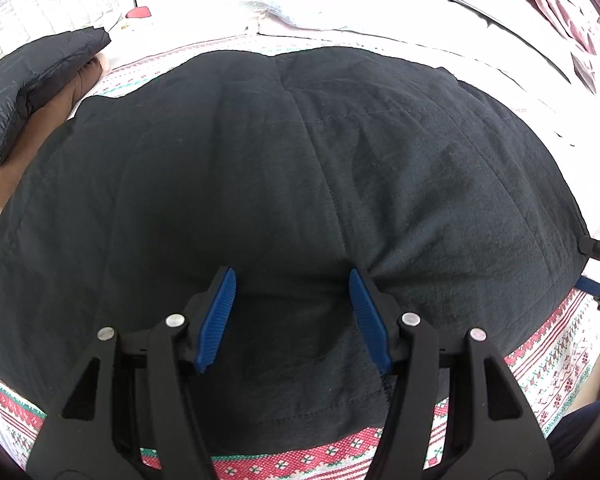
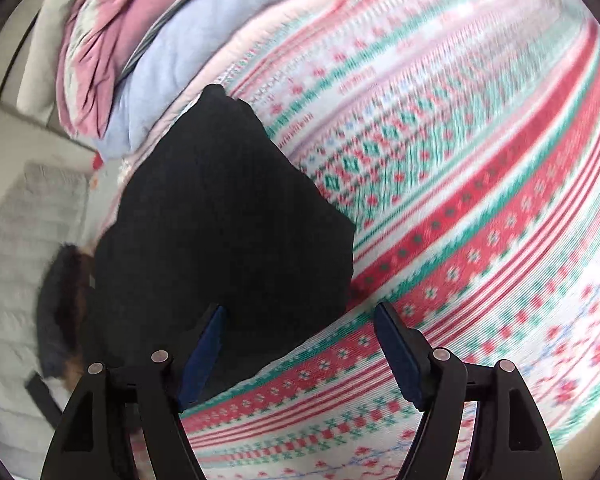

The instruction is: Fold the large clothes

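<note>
A large black padded garment (image 1: 280, 160) lies spread on a red, green and white patterned bedspread (image 1: 548, 360). My left gripper (image 1: 292, 280) stands over the garment's near edge. Its blue pads (image 1: 216, 320) are apart, the tips rest on the cloth, and nothing is pinched between them. In the blurred right wrist view the same garment (image 2: 228, 220) fills the left centre. My right gripper (image 2: 300, 312) hangs open over its near right corner, one finger above the black cloth and the other above the bedspread (image 2: 460, 160). The right gripper (image 1: 596, 276) also shows at the garment's right edge.
A folded dark jacket with brown lining (image 1: 32, 92) lies at the left, also seen blurred (image 2: 60, 300). Pink and pale blue duvets (image 1: 420, 0) are heaped at the back (image 2: 120, 40). A white quilted surface (image 1: 40, 0) lies beyond the bed at the far left.
</note>
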`<move>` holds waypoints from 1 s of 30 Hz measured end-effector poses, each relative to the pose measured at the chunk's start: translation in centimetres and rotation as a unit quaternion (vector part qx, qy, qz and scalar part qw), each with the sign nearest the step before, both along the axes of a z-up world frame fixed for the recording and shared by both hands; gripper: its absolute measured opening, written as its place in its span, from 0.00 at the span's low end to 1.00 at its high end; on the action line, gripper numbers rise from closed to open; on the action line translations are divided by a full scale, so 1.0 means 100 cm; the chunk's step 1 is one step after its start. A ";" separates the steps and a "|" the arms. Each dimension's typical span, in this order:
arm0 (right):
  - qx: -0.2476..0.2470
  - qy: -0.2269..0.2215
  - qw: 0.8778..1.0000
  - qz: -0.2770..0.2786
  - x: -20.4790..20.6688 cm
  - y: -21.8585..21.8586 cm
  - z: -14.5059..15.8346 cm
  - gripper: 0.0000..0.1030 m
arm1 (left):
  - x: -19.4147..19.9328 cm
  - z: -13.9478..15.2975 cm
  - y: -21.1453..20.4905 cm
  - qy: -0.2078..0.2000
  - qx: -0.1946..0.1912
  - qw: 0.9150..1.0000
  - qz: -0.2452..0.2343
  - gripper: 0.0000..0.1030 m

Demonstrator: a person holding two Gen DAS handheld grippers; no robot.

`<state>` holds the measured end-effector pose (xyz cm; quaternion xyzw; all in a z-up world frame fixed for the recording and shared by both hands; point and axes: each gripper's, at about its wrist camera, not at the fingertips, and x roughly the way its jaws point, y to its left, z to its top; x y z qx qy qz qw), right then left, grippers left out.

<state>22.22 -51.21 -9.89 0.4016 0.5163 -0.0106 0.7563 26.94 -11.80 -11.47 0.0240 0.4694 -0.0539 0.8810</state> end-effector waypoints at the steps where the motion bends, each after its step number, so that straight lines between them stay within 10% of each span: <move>1: 0.009 -0.005 1.000 -0.003 -0.001 0.003 -0.001 0.75 | 0.000 0.000 0.001 0.001 -0.002 1.000 0.000 0.59; 18: 0.039 -0.115 0.991 -0.057 0.011 0.058 -0.016 0.73 | 0.003 0.001 0.005 0.007 -0.011 1.000 -0.002 0.59; 24: 0.113 -0.125 0.981 -0.095 0.019 0.046 -0.012 0.30 | 0.002 0.001 0.005 0.008 -0.011 1.000 -0.002 0.59; 30: -0.007 -0.253 0.968 -0.009 0.015 0.092 0.070 0.23 | 0.003 0.001 0.007 0.011 -0.014 1.000 -0.002 0.59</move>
